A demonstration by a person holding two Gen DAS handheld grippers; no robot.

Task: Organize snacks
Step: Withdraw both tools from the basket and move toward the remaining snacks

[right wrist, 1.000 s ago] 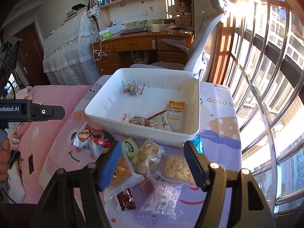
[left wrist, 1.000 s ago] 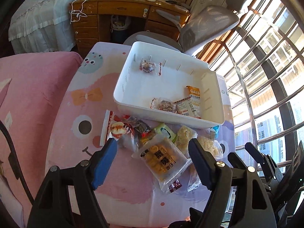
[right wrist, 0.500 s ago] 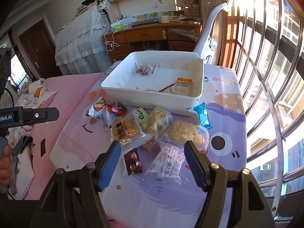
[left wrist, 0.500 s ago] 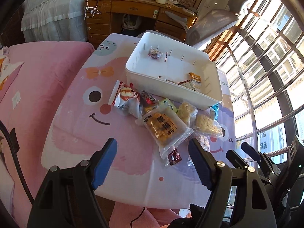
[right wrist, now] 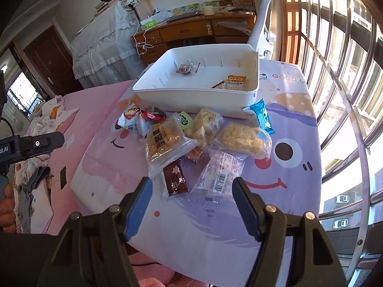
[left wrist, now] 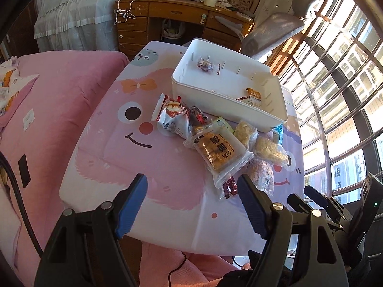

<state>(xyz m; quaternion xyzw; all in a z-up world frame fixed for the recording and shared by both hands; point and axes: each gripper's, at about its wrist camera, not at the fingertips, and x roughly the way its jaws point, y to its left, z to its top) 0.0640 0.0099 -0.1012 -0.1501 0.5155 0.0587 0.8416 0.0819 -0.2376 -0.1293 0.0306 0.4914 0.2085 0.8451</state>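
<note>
A white bin stands at the far side of the table. It holds an orange oats packet and a dark wrapped candy. In front of it lies a pile of snacks: a clear bag of yellow cakes, a red-and-white packet, rice crisp bags, a blue packet, a brown sachet and a white barcoded packet. My left gripper and right gripper hover open and empty over the table's near edge, short of the pile.
The table wears a pink and purple cartoon-face cloth. A pink bed lies to the left. A wooden desk and grey office chair stand behind the bin. Barred windows run along the right. A hand shows at far left.
Both grippers have drawn back from the pile toward the table's near edge, so the bin and snacks look smaller and farther away. The jaws' width is unchanged, and no snack has moved.
</note>
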